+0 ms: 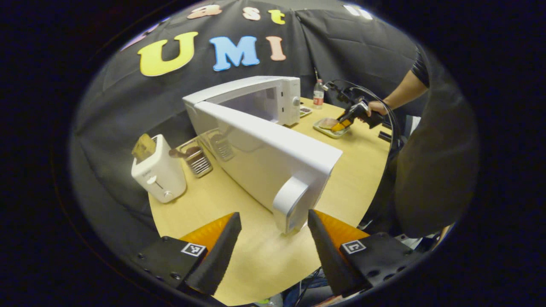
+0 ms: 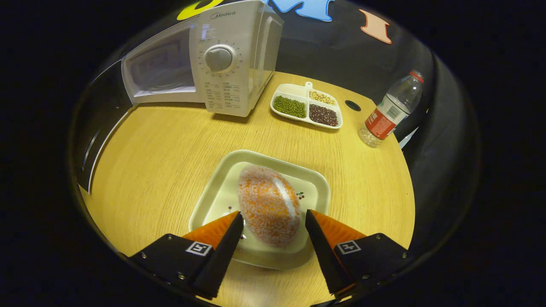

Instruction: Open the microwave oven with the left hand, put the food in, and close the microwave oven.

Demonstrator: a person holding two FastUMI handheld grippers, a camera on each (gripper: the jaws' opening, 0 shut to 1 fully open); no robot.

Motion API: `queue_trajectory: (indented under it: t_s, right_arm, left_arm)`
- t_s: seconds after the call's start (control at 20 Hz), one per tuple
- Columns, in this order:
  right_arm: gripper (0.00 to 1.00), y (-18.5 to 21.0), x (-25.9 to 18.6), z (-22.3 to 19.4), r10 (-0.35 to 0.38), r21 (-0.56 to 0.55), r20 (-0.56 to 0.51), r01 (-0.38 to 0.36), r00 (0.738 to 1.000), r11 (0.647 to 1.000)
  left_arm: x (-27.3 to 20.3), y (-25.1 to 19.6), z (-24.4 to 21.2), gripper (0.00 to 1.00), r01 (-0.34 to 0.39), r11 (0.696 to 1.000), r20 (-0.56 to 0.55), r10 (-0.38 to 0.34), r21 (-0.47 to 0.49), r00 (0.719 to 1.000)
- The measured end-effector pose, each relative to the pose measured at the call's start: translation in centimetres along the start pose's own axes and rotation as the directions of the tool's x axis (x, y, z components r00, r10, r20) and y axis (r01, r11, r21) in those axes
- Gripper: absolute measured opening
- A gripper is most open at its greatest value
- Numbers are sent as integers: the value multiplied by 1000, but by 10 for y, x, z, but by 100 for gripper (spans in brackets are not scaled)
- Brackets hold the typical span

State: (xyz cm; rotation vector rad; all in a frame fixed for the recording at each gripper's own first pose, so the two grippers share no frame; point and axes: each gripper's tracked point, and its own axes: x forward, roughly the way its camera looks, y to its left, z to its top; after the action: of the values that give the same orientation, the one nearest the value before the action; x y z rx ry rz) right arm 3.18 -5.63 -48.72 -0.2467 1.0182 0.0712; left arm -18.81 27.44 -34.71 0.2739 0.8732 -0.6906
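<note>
The white microwave (image 1: 256, 91) stands on the wooden table with its door (image 1: 264, 153) swung wide open toward me. The door's curved handle (image 1: 290, 204) sits between the fingers of my left gripper (image 1: 273, 219), which is open, and lies nearer the right-hand finger. In the right gripper view the food (image 2: 266, 204), an oval speckled orange bun, lies on a pale square plate (image 2: 213, 196). My right gripper (image 2: 273, 215) is open and straddles the bun's near end. From the left gripper view, that right gripper (image 1: 349, 117) hovers over the plate (image 1: 330, 128), held by a hand. The microwave (image 2: 222, 59) cavity shows beyond the plate.
A white toaster (image 1: 158, 172) with bread and a metal rack (image 1: 196, 157) stand left of the door. A divided dish of beans (image 2: 305, 106) and a water bottle (image 2: 390, 111) sit right of the microwave. The person's body (image 1: 431, 170) stands at the table's right edge.
</note>
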Motion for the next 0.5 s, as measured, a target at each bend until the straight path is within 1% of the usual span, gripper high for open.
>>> queue_trajectory:
  t_s: [0.05, 0.1, 0.15, 0.25, 0.3, 0.35, 0.5]
  right_arm:
    - [81, 2, 0, 1, 7, -16, -2, -7, 1000, 1000]
    - [77, 1, -2, 2, 6, -35, -5, -6, 1000, 999]
    - [72, -1, -2, 3, -4, -60, -5, 3, 1000, 998]
    - [61, 0, -3, 5, 2, -106, 7, -1, 1000, 994]
    - [61, -6, -6, 8, -21, -131, 25, 24, 999, 991]
    - [52, -7, -10, 12, -24, -145, 43, 30, 999, 989]
    - [51, -3, -29, 24, -2, -170, 95, 18, 995, 985]
  left_arm:
    - [-5, -3, -2, 95, -18, 1000, 4, 18, -22, 1000]
    - [-10, -7, -5, 95, -44, 998, 6, 44, -38, 999]
    - [-14, -10, -7, 96, -73, 996, 3, 73, -54, 997]
    - [-24, -18, -8, 96, -131, 987, 7, 132, -98, 991]
    - [-31, -26, -2, 97, -158, 980, 22, 162, -124, 987]
    - [-35, -32, 7, 96, -183, 971, 38, 191, -155, 981]
    - [-49, -55, 49, 96, -235, 947, 118, 265, -219, 957]
